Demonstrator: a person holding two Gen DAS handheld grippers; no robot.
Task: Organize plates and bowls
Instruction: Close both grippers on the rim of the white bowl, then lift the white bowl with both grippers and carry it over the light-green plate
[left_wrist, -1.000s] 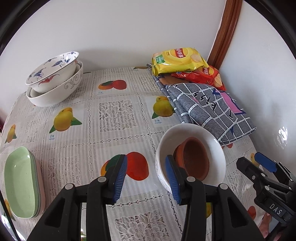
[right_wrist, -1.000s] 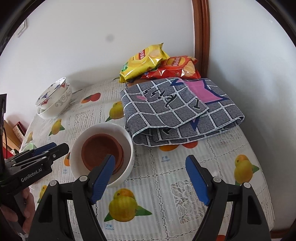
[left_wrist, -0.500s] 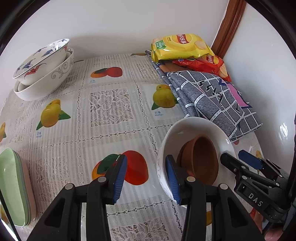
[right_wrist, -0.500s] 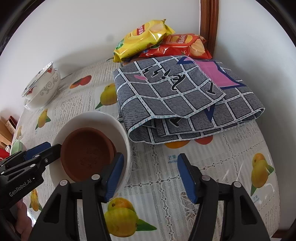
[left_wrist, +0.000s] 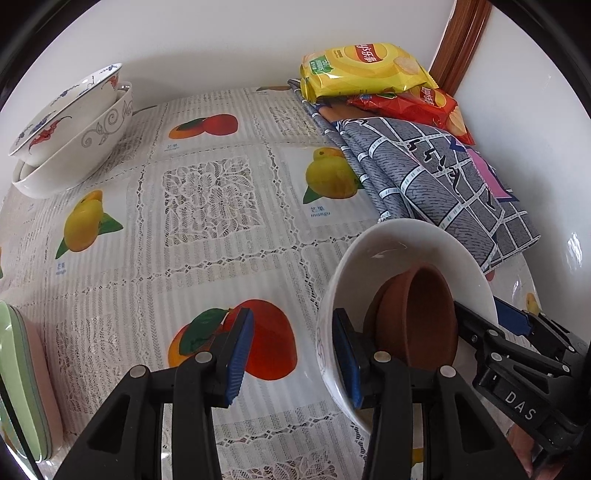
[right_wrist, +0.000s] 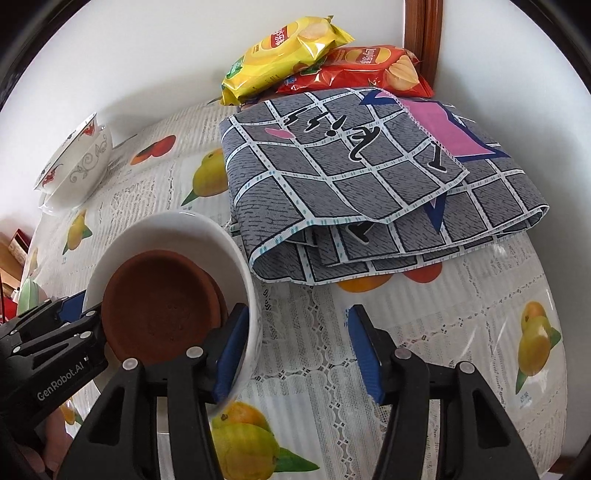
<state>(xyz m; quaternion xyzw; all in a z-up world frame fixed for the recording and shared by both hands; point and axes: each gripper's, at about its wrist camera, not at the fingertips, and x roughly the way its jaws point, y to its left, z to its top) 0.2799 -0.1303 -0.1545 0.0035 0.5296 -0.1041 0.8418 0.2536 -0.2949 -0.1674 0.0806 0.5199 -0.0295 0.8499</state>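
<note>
Left gripper (left_wrist: 291, 354) jaws spread astride white bowl's (left_wrist: 391, 243) near rim, right gripper (right_wrist: 295, 345) jaws spread astride its opposite rim, bowl on table (left_wrist: 207, 236) holding brown dish (right_wrist: 162, 306), stacked patterned bowls (left_wrist: 70, 133) far left.

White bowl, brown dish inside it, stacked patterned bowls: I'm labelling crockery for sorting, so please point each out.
white bowl (right_wrist: 207, 230): right wrist view, far inner wall.
brown dish (right_wrist: 162, 306): right wrist view, middle of its floor.
stacked patterned bowls (left_wrist: 85, 147): left wrist view, outer wall of the lower bowl.
</note>
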